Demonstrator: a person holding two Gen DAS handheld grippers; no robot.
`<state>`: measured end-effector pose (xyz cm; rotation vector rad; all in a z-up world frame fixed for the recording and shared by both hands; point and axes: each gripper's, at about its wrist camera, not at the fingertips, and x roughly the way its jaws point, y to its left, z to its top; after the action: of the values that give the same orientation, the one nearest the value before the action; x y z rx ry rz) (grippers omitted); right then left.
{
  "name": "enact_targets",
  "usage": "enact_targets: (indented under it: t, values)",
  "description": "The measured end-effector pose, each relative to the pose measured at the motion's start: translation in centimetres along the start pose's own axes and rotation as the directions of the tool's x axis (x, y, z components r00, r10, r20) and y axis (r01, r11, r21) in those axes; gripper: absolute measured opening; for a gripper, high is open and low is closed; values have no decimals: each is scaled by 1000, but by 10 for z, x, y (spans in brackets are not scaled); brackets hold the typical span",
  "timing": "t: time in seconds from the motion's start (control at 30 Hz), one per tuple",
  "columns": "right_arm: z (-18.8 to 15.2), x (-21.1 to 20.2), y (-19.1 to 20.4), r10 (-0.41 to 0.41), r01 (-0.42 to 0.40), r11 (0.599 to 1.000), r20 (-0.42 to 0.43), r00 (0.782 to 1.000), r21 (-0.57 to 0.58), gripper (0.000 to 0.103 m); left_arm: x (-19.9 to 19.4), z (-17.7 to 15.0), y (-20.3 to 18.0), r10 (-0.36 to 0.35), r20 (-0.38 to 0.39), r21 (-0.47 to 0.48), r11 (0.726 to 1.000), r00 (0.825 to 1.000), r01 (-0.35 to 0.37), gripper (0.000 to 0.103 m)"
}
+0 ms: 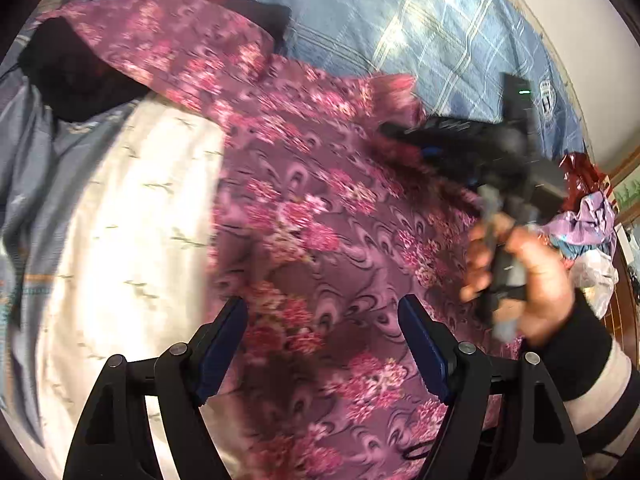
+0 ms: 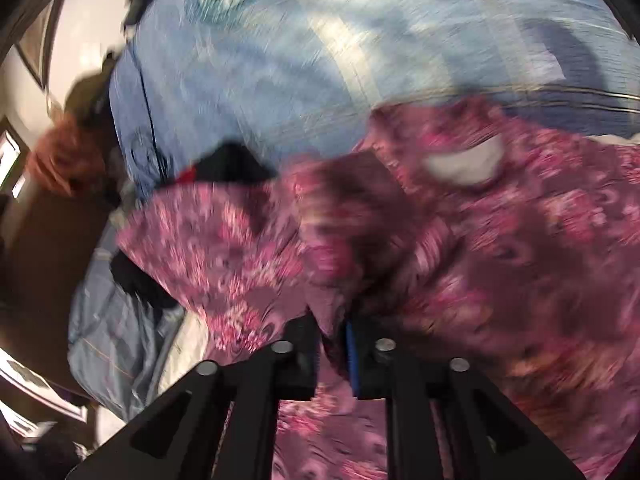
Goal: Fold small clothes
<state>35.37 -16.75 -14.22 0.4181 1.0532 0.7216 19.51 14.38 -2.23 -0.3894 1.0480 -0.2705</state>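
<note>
A purple garment with pink flowers [image 1: 312, 208] lies spread on the bed. My left gripper [image 1: 322, 316] is open and empty, hovering over the garment's near part. My right gripper [image 2: 332, 336] is shut on a fold of the same flowered garment [image 2: 500, 264] and lifts its edge. In the left wrist view the right gripper [image 1: 404, 136] shows blurred at the garment's right edge, held by a hand [image 1: 532, 276]. The right wrist view is blurred by motion.
A blue checked bedsheet [image 1: 420, 28] covers the bed. A white cloth with small marks [image 1: 132, 240] lies at left under the garment. Dark clothes [image 1: 76, 76] lie at the far left. A heap of mixed clothes [image 1: 588, 220] sits at the right edge.
</note>
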Motion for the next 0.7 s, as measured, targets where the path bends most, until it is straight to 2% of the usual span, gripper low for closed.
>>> enact_targets:
  t: [0.1, 0.17, 0.2, 0.27, 0.3, 0.33, 0.37, 0.43, 0.6, 0.7]
  values:
    - [-9, 29, 23, -49, 46, 998, -86, 995, -42, 23, -13, -1, 8, 1, 22, -19, 1000, 1000, -1, 76]
    - [-17, 33, 33, -99, 89, 992, -106, 989, -94, 31, -19, -2, 11, 4, 27, -36, 999, 1000, -3, 76]
    - [-19, 31, 37, -106, 93, 989, -110, 988, -117, 31, -20, -1, 11, 5, 27, -41, 999, 1000, -4, 76]
    - [-22, 16, 39, -95, 81, 986, -93, 991, -145, 30, -23, 2, 8, 1, 27, -41, 999, 1000, 0, 76]
    - [-24, -1, 32, -57, 47, 990, -71, 996, -130, 29, -22, 5, 6, 3, 27, -37, 999, 1000, -2, 76]
    - [-26, -21, 20, -15, 12, 996, -39, 999, -89, 32, -18, 10, 4, 4, 25, -35, 999, 1000, -3, 76]
    - [-28, -37, 8, 17, -17, 999, -7, 1000, -40, 39, -13, 16, 0, 2, 21, -32, 999, 1000, -1, 76]
    - [-38, -70, -34, 44, -48, 996, 46, 998, 81, 50, 0, 33, -10, -13, 9, -27, 1000, 1000, 13, 76]
    - [-67, -125, -132, 10, -47, 949, 120, 993, 310, 49, 68, 84, -33, -44, -54, -63, 997, 998, 40, 76]
    - [-79, -140, -173, 21, -92, 902, 172, 985, 421, 49, 112, 105, -33, -31, -101, -117, 993, 994, 19, 76]
